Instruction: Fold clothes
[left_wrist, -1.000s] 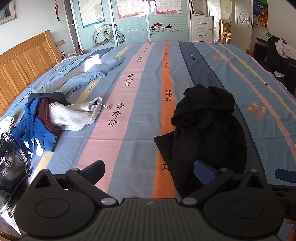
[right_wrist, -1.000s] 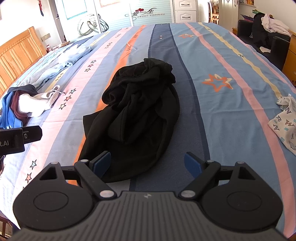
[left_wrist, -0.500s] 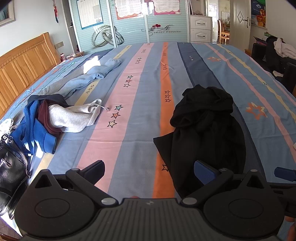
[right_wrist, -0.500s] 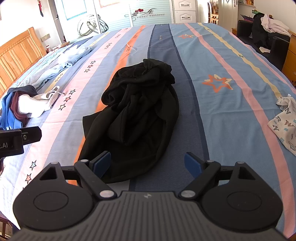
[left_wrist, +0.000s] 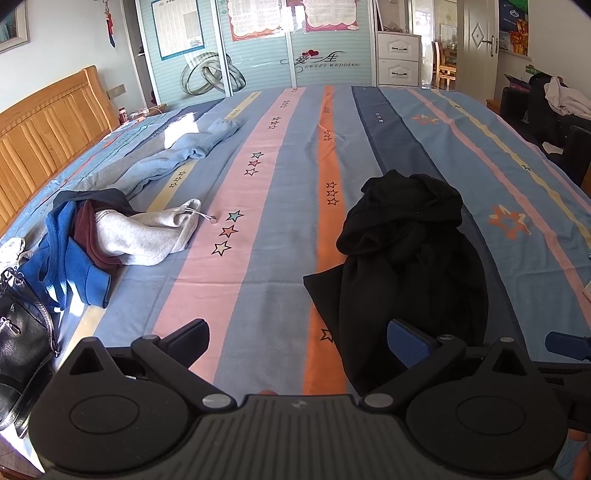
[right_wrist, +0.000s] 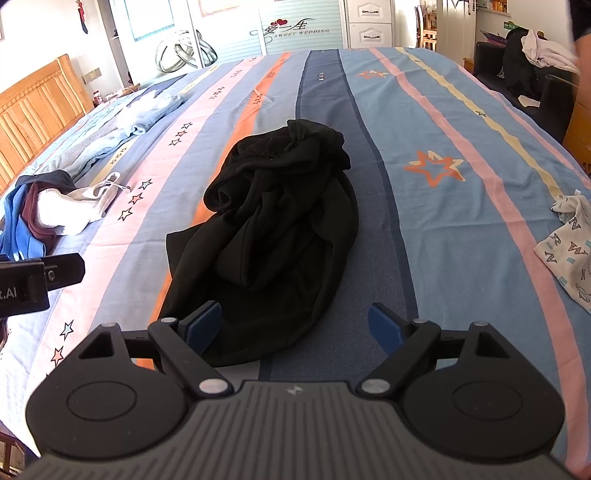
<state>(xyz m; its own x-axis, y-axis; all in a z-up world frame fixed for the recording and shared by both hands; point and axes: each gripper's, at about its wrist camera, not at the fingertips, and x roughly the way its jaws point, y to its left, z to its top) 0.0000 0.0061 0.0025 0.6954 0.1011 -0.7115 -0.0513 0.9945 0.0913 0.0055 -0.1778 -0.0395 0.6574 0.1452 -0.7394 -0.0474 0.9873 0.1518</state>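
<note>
Both tools, left and right, hover released near a crumpled black garment; only the left view shows a black handbag, only the right a lettered cloth.

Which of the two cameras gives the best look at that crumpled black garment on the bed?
The right wrist view: the black garment lies centred and whole, its folds plain, ahead of the open right gripper. In the left wrist view the garment sits off to the right, its near edge hidden behind the open left gripper.

Bed: bears all clothes.
Crumpled garment: near middle.
Clothes heap: left, beside headboard.
Long garment: far left.
Bag: near left edge.
Printed cloth: right edge.
</note>
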